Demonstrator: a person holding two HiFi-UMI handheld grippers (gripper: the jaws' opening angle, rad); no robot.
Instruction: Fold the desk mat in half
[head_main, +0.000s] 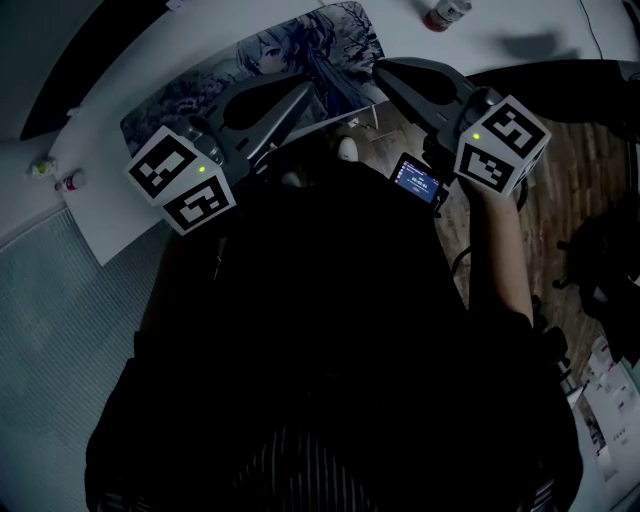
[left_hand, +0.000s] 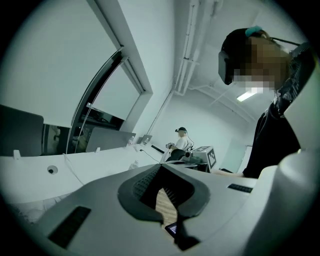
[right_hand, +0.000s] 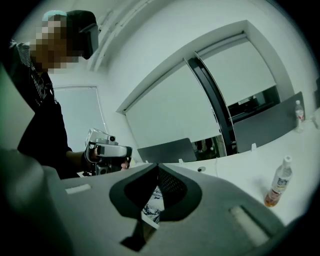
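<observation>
Desk mat (head_main: 290, 55) is laid flat on the white surface (head_main: 150, 70); left tongs (left_hand: 161, 166) and right tongs (right_hand: 158, 165) are held closed and empty near its front edge.

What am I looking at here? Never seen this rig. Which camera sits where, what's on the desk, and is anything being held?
There is no robot here. A person holds a hand-held tool in each hand: the left claw and the right claw. The marker cubes are part of those tools.

The head view comes from a camera on the person's head, looking steeply down past their dark torso. The left and right gripper views come from cameras riding on each claw, looking along its two jaws.

On the white desk lies the desk mat, which has an illustrated print and is flat and unfolded. A bottle also stands on the desk.

Both claws have their jaws together with nothing between them, so nothing is held and the folding has not begun.
</observation>
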